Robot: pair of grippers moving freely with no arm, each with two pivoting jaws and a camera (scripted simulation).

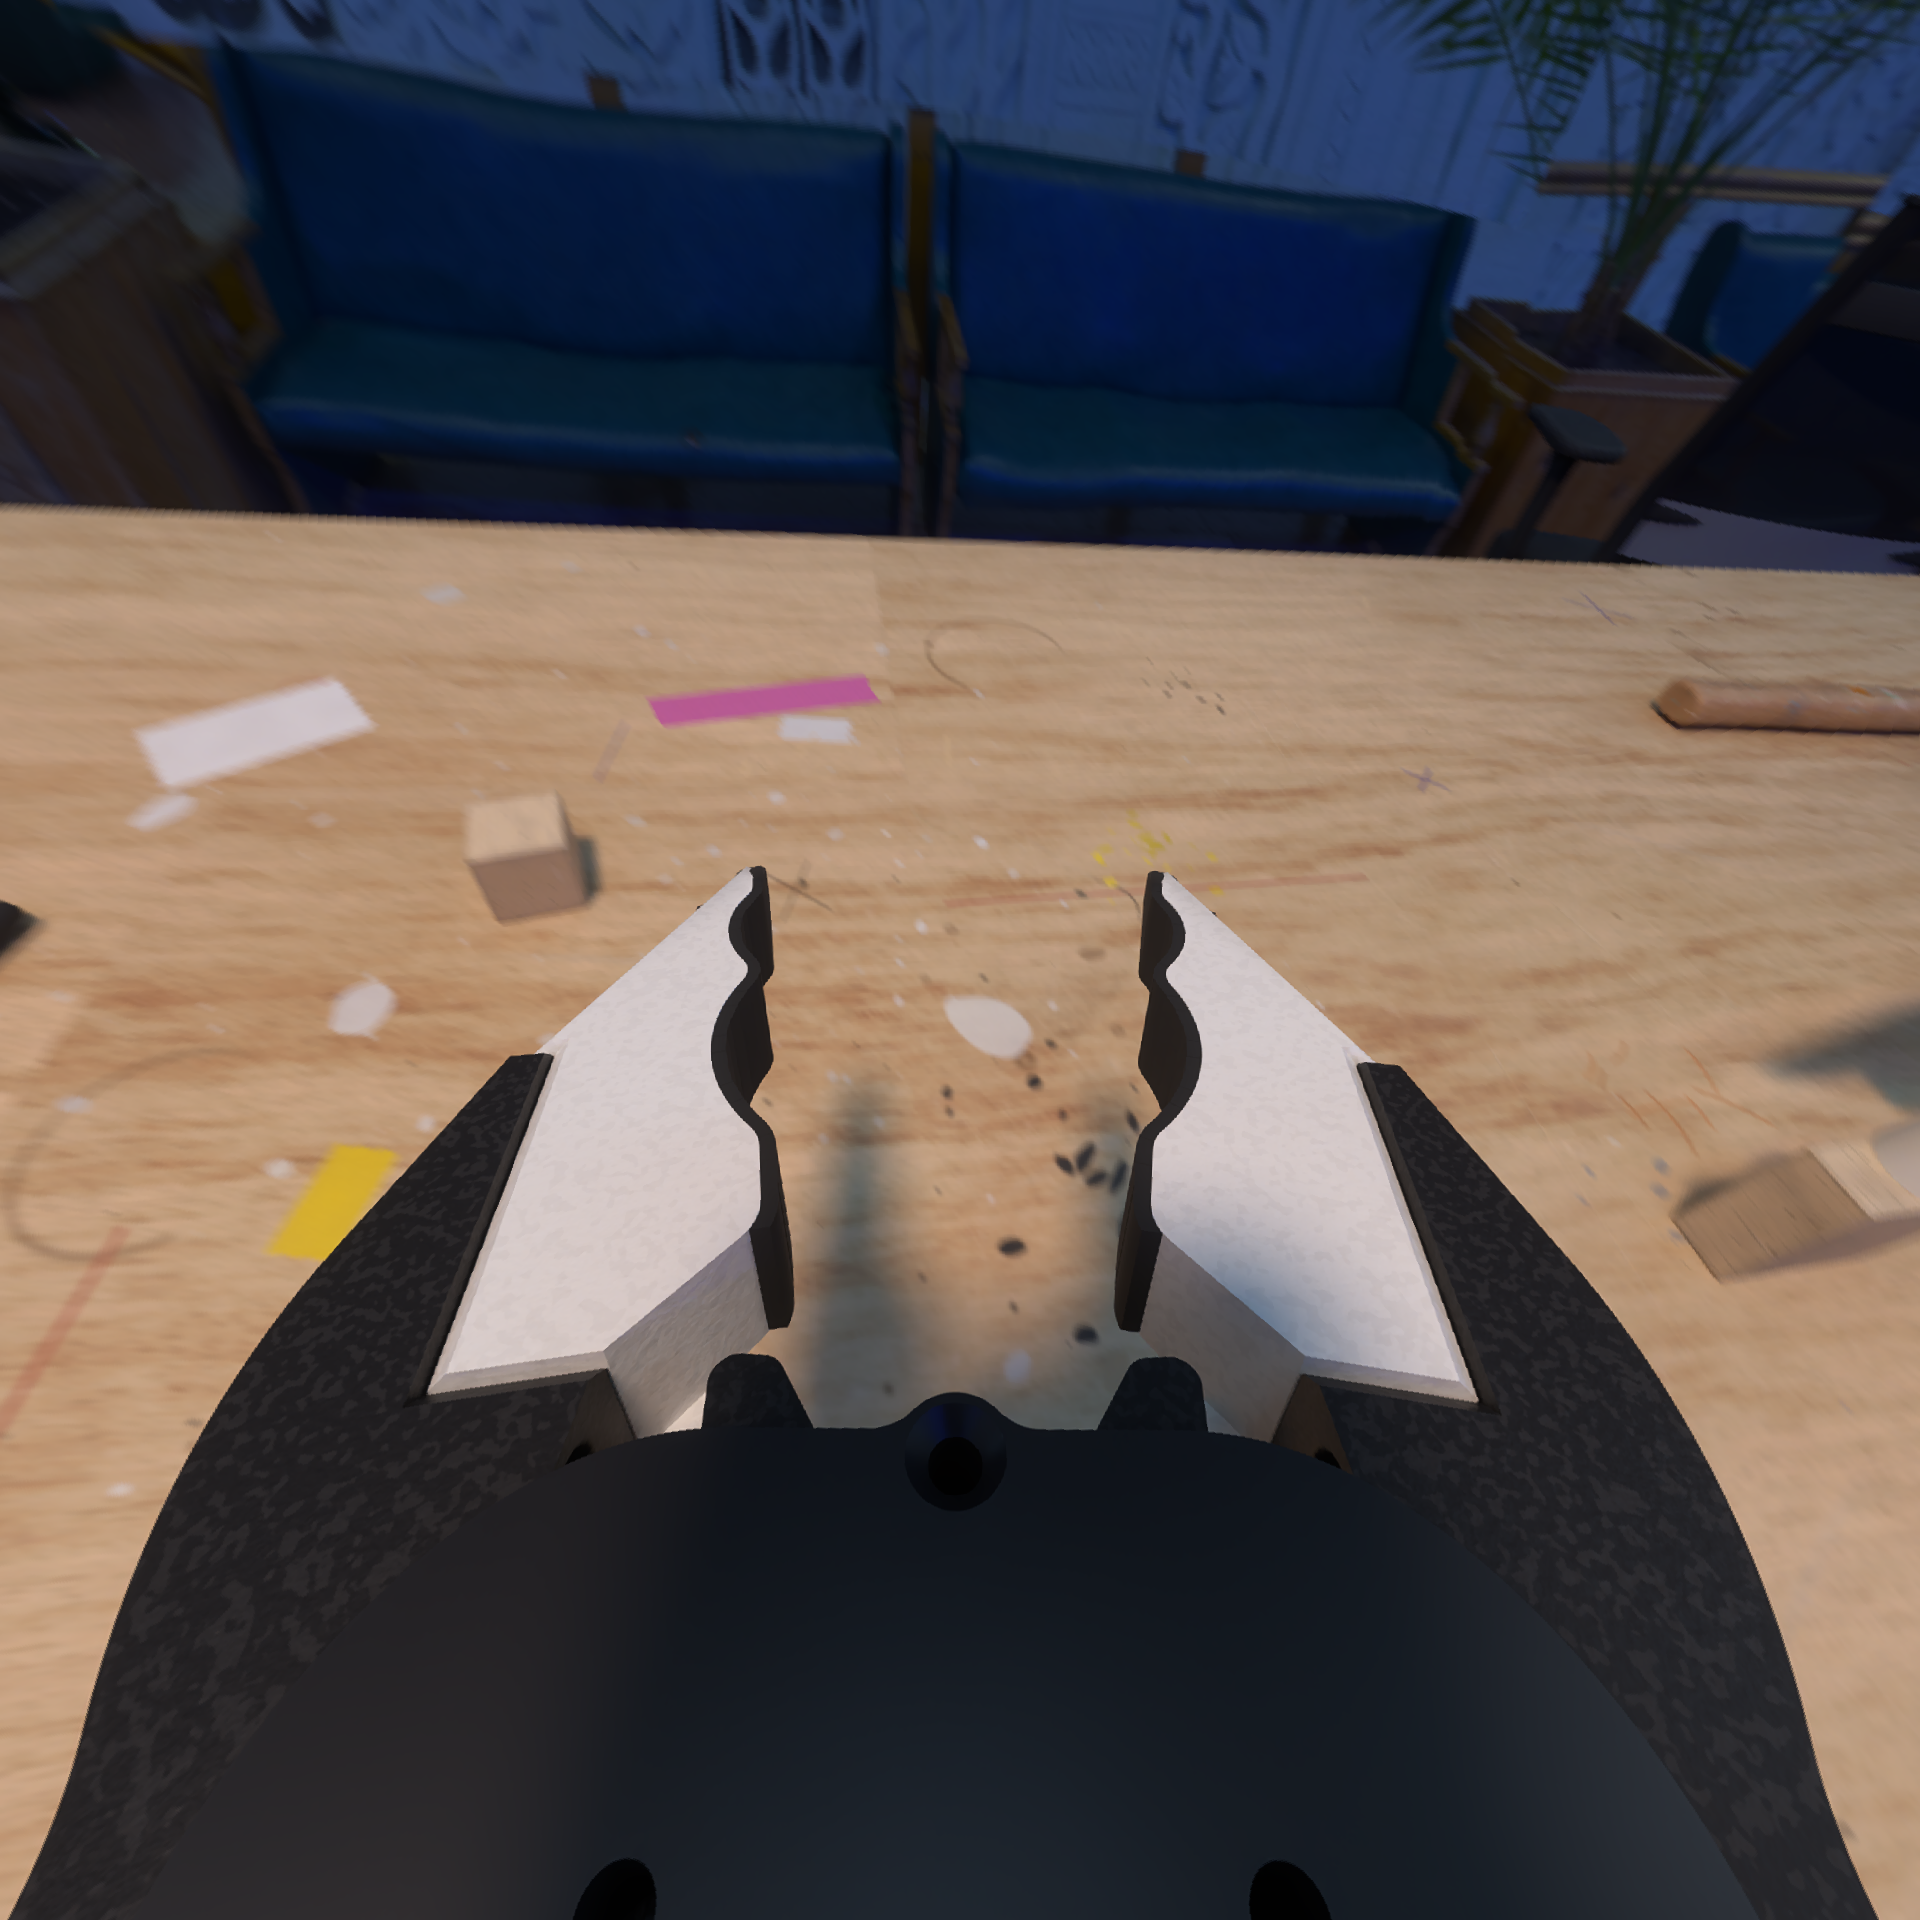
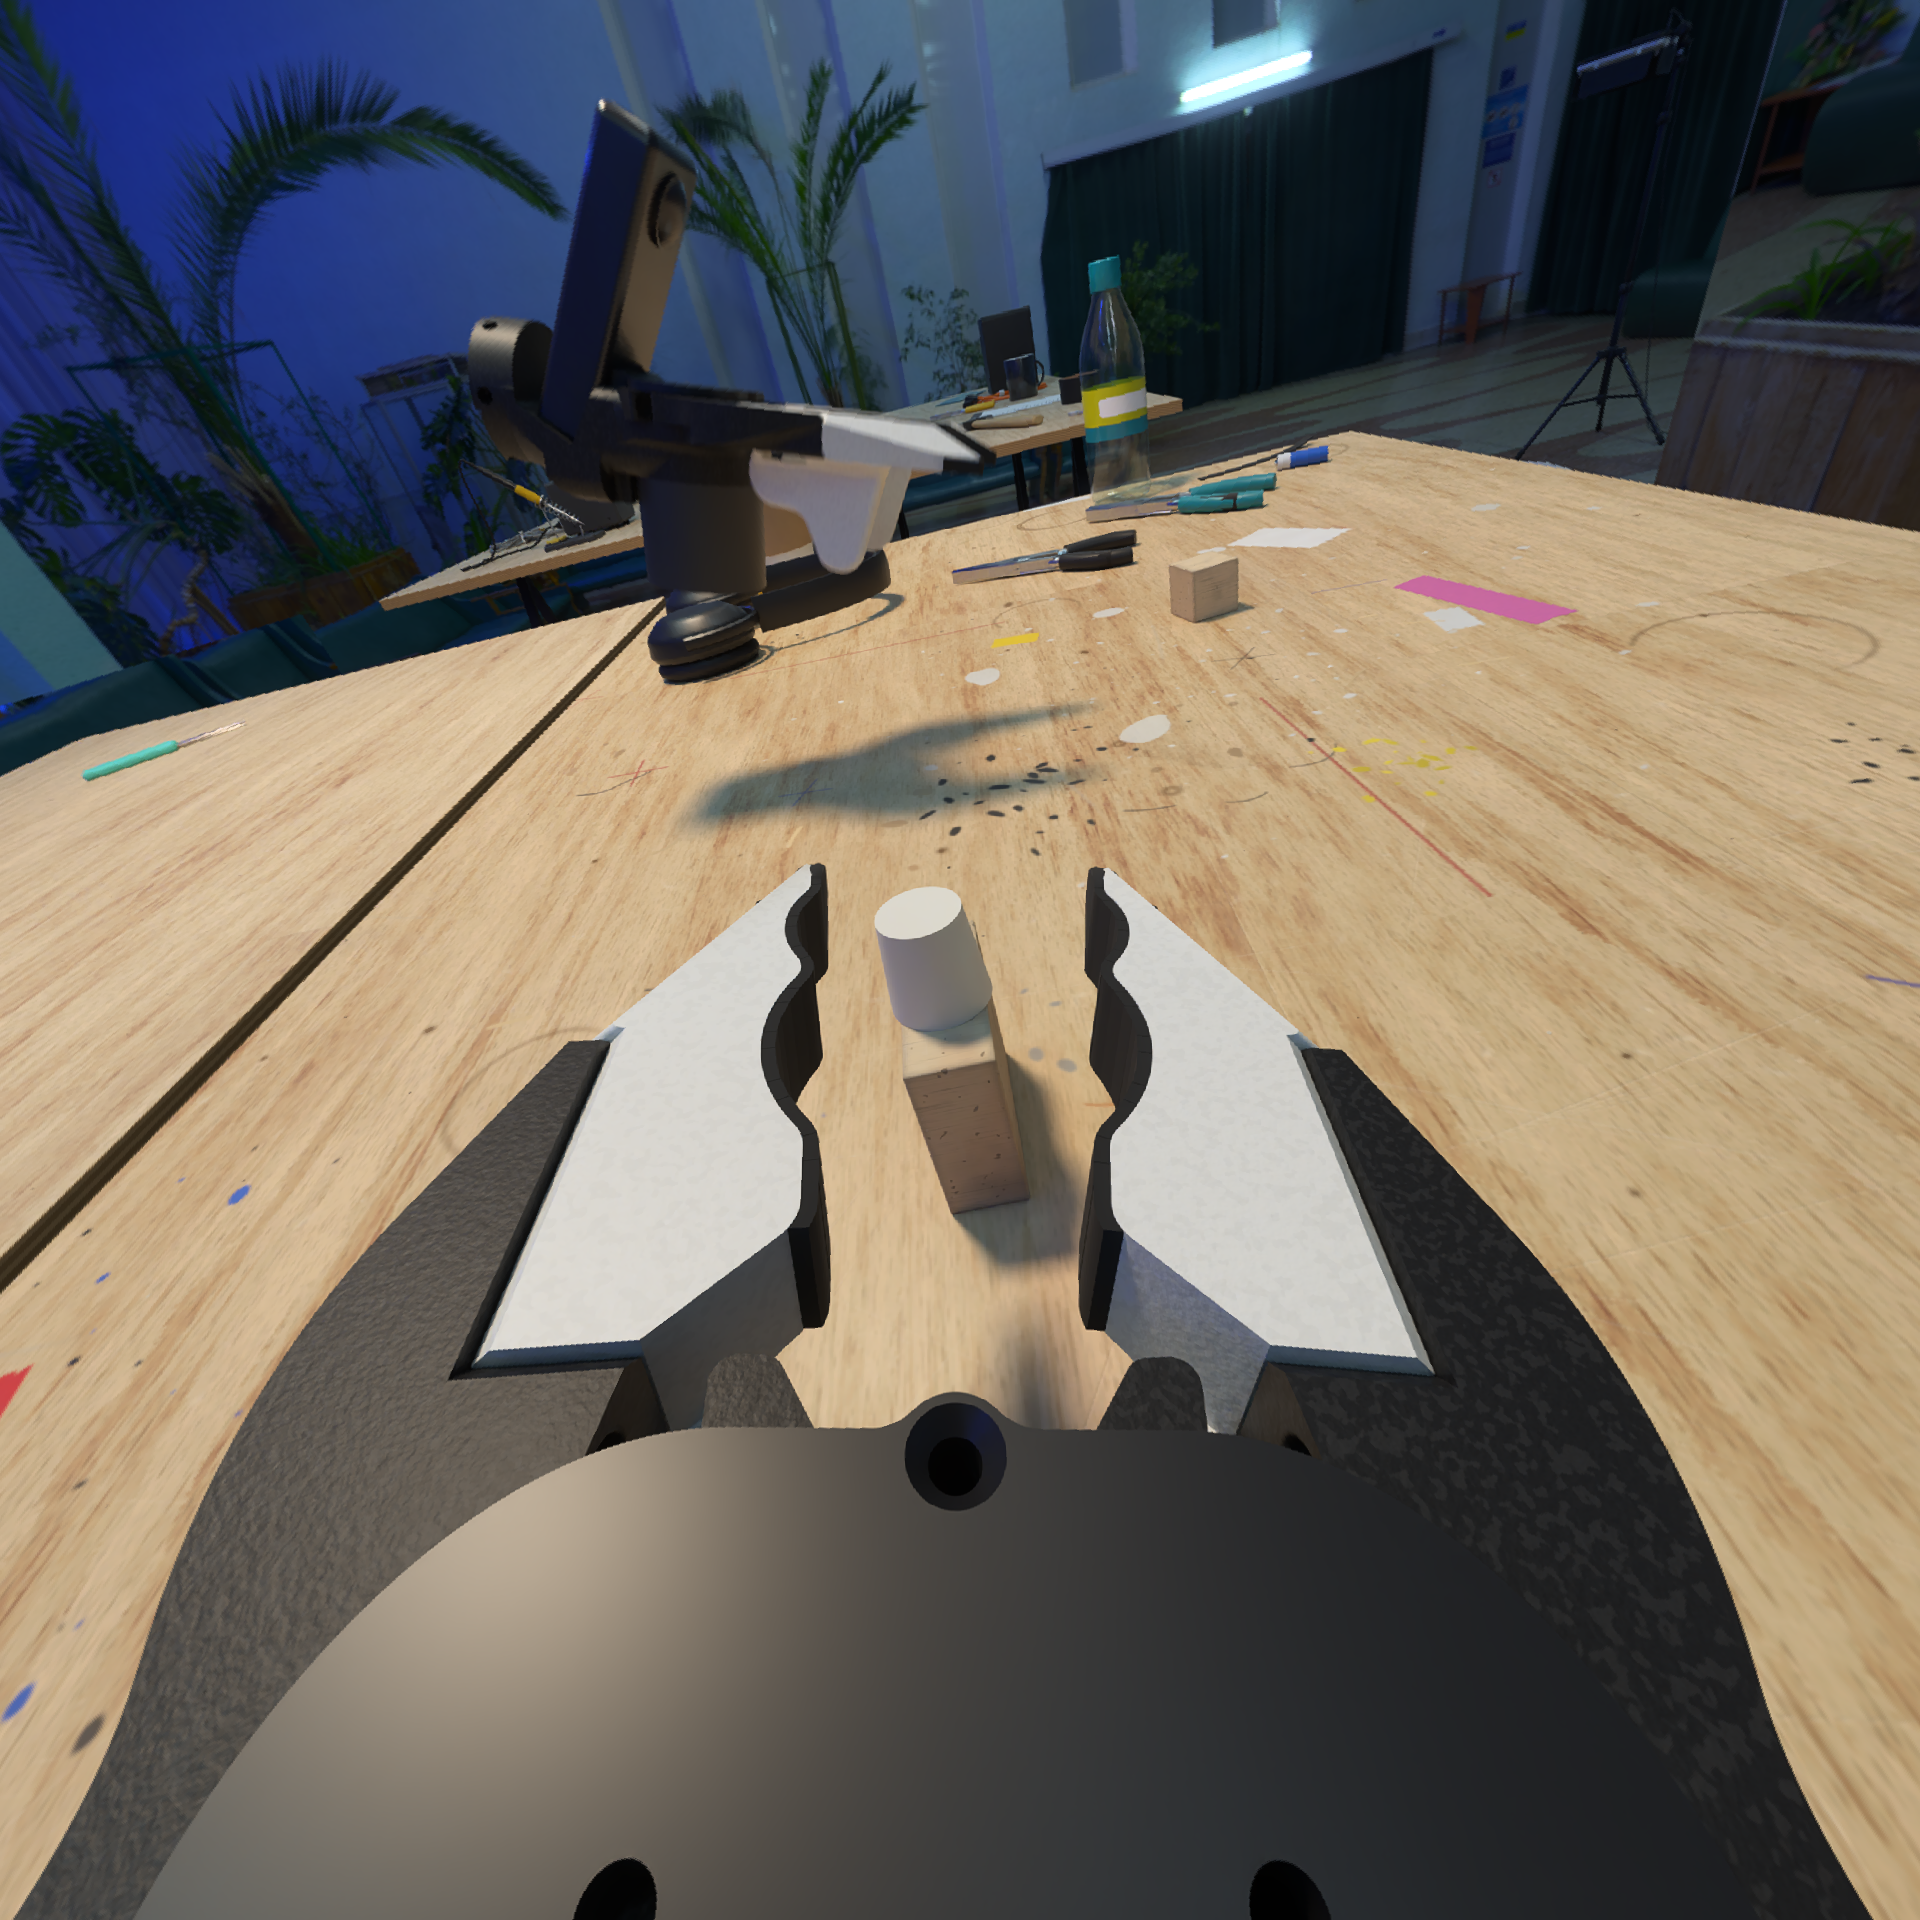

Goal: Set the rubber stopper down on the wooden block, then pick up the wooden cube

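In the right wrist view, the white rubber stopper [image 2: 932,970] stands tilted on top of the wooden block [image 2: 971,1122], between the fingers of my right gripper [image 2: 956,883]. The jaws are open and touch nothing. The wooden cube [image 2: 1203,585] sits far ahead on the table. In the left wrist view, my left gripper [image 1: 954,878] is open and empty above the table, with the wooden cube [image 1: 525,855] ahead to its left. The wooden block [image 1: 1782,1210] shows at the right edge, the stopper cut off. The left gripper also shows in the right wrist view [image 2: 935,442].
The right wrist view shows pliers [image 2: 1049,558], teal-handled tools [image 2: 1195,499], a clear bottle [image 2: 1112,374] and a black round object [image 2: 707,634] at the table's far side. A seam [image 2: 312,966] runs across the tabletop. The left wrist view shows a wooden handle [image 1: 1787,707], tape strips and blue chairs [image 1: 831,312].
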